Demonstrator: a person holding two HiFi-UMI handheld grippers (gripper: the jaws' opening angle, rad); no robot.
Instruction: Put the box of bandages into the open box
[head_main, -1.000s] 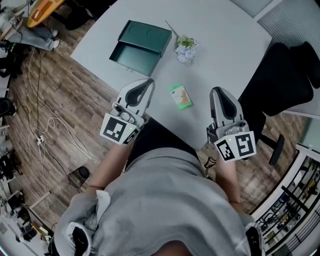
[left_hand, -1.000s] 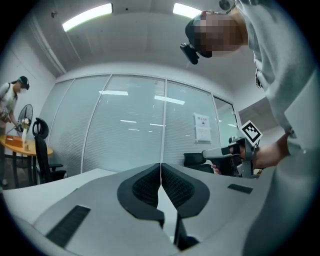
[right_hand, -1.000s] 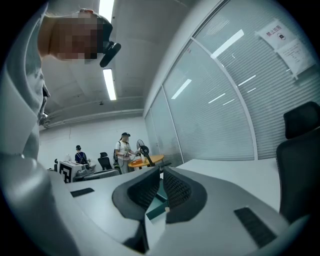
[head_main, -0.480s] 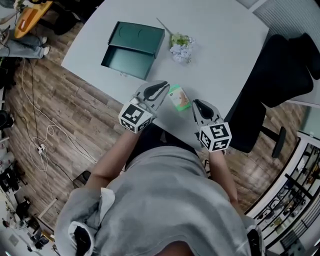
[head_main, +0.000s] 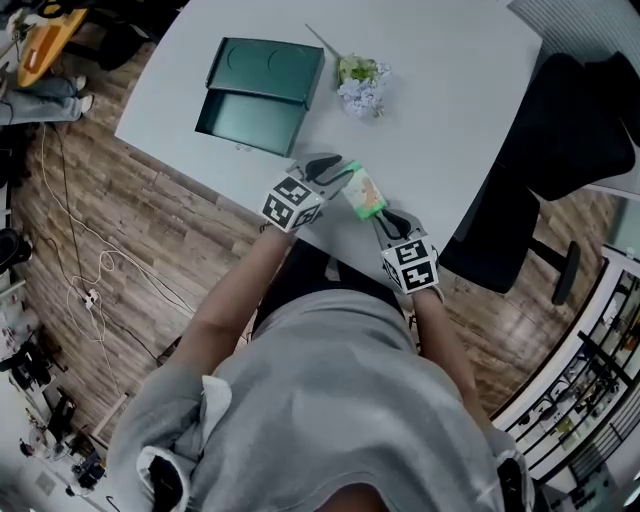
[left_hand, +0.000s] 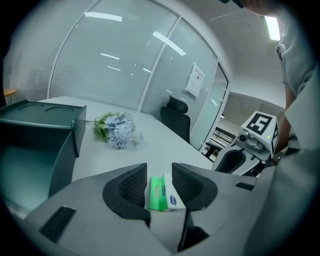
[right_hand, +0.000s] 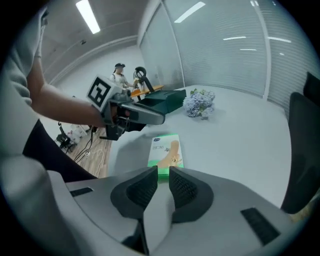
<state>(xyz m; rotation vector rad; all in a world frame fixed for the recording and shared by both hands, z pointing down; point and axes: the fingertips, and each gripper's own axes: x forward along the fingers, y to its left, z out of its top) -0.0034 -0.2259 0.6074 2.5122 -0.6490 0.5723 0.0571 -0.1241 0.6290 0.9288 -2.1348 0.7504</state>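
Notably, bandage box (head_main: 364, 192) lies near table (head_main: 450, 100) front edge.

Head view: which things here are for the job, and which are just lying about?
For the job:
small green-and-white cardboard bandage box
dark green rectangular open box
left gripper, jaws opening with the bandage box between them

Just lying about:
bunch of pale blue flowers
black office chair

A grey table (head_main: 450, 100), wood floor (head_main: 90, 220), black chair (head_main: 570, 130), glass walls (left_hand: 110, 65).
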